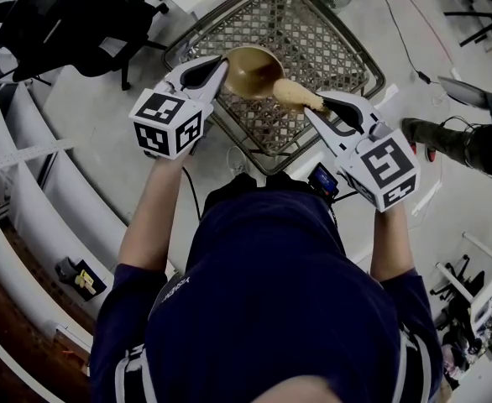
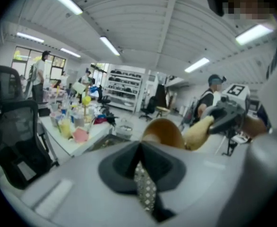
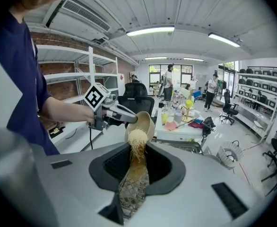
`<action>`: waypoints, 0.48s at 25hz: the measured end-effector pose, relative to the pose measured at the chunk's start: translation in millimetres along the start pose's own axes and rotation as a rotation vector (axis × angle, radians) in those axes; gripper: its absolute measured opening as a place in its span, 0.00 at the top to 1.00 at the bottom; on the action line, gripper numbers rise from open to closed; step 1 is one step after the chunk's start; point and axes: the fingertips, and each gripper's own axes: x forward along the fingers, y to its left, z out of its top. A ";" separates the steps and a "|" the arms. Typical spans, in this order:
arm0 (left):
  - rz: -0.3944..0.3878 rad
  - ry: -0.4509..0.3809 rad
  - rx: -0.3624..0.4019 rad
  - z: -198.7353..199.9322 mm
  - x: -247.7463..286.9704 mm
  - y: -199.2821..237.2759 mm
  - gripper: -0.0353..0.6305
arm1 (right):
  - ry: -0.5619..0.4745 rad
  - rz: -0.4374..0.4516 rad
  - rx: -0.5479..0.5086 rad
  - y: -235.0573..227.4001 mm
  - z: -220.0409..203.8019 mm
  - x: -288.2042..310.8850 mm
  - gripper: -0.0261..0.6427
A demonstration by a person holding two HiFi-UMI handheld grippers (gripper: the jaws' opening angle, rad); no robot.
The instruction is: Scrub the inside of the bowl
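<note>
Over a wire basket (image 1: 330, 49), my left gripper (image 1: 220, 65) clamped the bowl (image 1: 250, 70) by its rim; my right gripper (image 1: 316, 107) pinched a scrubber (image 1: 295, 93) at its mouth.

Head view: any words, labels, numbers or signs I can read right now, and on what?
Nothing here can be quoted.
No letters: left marker cube and right marker cube carry black-and-white square patterns only.
Too small and blurred to read: shirt print.
Too blurred to read: yellow-and-black label by the shelving.
No print visible: bowl, scrubber.
</note>
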 end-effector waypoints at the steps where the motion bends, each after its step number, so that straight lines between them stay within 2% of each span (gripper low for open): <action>1: -0.007 0.008 0.025 0.5 1.7 -3.8 0.93 | -0.007 -0.008 0.002 -3.8 2.0 -0.3 0.86; 7: -0.036 0.088 0.204 -6.7 13.2 -29.9 0.93 | -0.031 -0.029 -0.009 -13.8 14.1 1.1 0.86; 12: -0.099 0.137 0.366 -13.4 23.8 -64.7 0.93 | -0.044 0.000 -0.046 -6.3 27.9 14.6 0.86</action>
